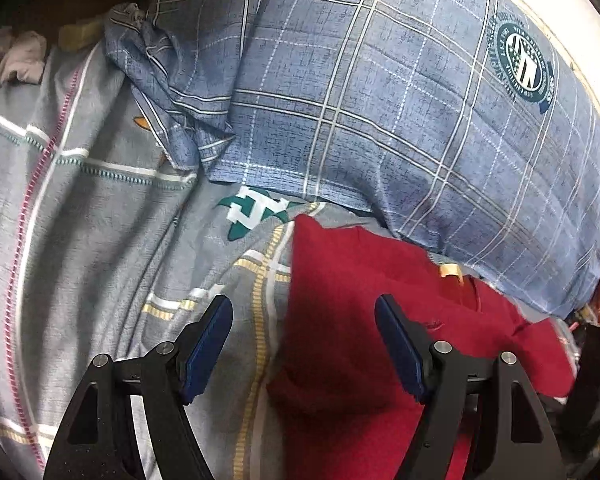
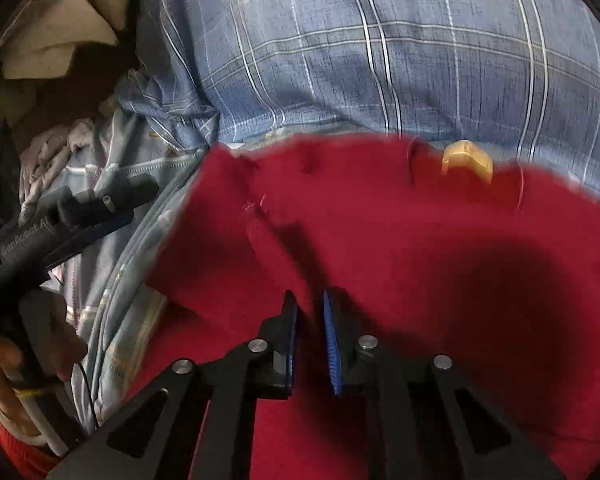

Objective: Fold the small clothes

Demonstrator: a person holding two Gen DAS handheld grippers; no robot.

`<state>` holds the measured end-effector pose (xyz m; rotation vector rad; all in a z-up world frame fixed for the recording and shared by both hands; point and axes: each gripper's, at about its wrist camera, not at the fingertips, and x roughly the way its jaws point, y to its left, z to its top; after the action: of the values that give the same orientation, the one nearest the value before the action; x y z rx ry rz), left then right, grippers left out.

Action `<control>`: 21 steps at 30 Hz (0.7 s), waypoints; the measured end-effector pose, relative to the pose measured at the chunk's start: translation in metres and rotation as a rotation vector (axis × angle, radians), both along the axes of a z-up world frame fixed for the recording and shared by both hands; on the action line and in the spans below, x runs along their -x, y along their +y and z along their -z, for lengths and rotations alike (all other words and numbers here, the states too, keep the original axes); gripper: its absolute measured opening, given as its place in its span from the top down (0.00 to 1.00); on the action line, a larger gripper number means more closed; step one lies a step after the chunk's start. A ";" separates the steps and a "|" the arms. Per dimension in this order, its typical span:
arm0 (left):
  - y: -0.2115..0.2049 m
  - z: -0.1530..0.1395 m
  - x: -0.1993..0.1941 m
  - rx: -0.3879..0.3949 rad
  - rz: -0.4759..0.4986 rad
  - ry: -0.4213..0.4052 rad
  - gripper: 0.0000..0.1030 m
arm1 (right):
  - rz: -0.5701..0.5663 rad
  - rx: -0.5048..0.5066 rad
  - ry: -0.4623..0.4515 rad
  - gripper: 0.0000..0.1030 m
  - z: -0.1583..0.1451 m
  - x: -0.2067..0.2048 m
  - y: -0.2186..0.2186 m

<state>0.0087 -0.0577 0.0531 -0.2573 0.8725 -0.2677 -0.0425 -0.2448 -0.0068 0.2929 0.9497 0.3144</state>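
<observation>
A red garment [image 1: 360, 280] lies flat on the grey patterned bedsheet [image 1: 100, 220], its collar with a yellow label [image 1: 450, 270] toward the pillow. My left gripper [image 1: 304, 304] hangs open and wide over the garment's left edge, one finger over the sheet and one over the red cloth, nothing between them. In the right wrist view the red garment [image 2: 380, 220] fills the middle, blurred at its edges. My right gripper [image 2: 310, 300] hovers just above it with a narrow gap between its pads and no cloth pinched. The yellow label [image 2: 466, 160] shows at the far edge.
A blue plaid pillow [image 1: 380, 100] lies right behind the garment and overlaps its far edge. Crumpled pale clothes [image 1: 24, 56] sit at the far left of the bed. A hand [image 2: 4, 356] holds the left gripper's handle at the left of the right wrist view.
</observation>
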 end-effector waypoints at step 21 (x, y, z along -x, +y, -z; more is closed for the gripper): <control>-0.090 0.014 -0.018 -0.092 0.245 0.025 0.93 | 0.654 -0.121 -0.099 0.34 -0.049 0.123 -0.241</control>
<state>0.0270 -0.1480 0.0394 -0.0675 0.9391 -0.4514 -0.1658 -0.4863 0.0427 0.6706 0.6928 -0.2146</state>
